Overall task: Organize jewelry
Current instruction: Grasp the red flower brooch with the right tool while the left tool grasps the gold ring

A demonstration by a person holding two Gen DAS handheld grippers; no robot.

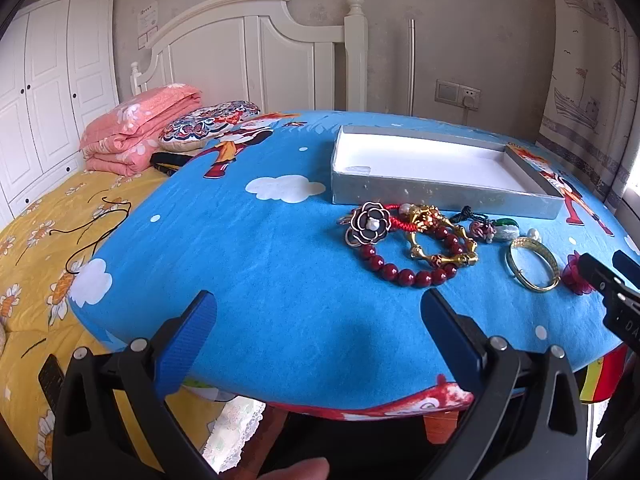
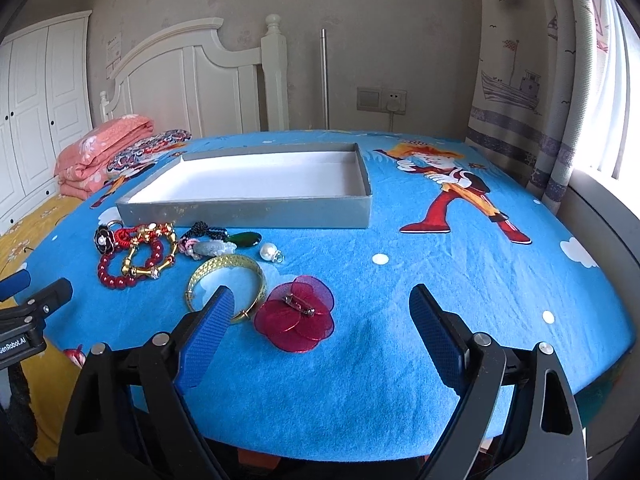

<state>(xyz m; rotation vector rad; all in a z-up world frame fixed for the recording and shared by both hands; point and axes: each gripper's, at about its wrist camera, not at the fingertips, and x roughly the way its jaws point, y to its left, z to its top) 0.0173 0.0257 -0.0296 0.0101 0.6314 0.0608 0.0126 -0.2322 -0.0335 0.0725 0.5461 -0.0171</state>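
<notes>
A shallow grey box (image 1: 440, 190) (image 2: 248, 209) with a white inside lies on the blue cloth. In front of it lie a black flower brooch (image 1: 370, 222) (image 2: 103, 239), a dark red bead bracelet (image 1: 394, 270) (image 2: 116, 278), a gold link bracelet (image 1: 444, 258) (image 2: 150, 270), a jade pendant (image 2: 208, 247), a pearl (image 2: 267, 251), a gold bangle (image 1: 534, 266) (image 2: 224, 270) and a red flower brooch (image 2: 296, 312) (image 1: 576, 276). My left gripper (image 1: 316, 304) is open and empty, short of the beads. My right gripper (image 2: 320, 298) is open and empty, with the red flower between its fingers' line and the bangle by its left finger.
The blue cartoon cloth (image 2: 460, 280) covers a rounded table. A bed with a yellow quilt (image 1: 36, 240), folded pink blanket (image 1: 136, 132) and a patterned pillow stands at the left. A curtain (image 2: 520, 80) and window are at the right.
</notes>
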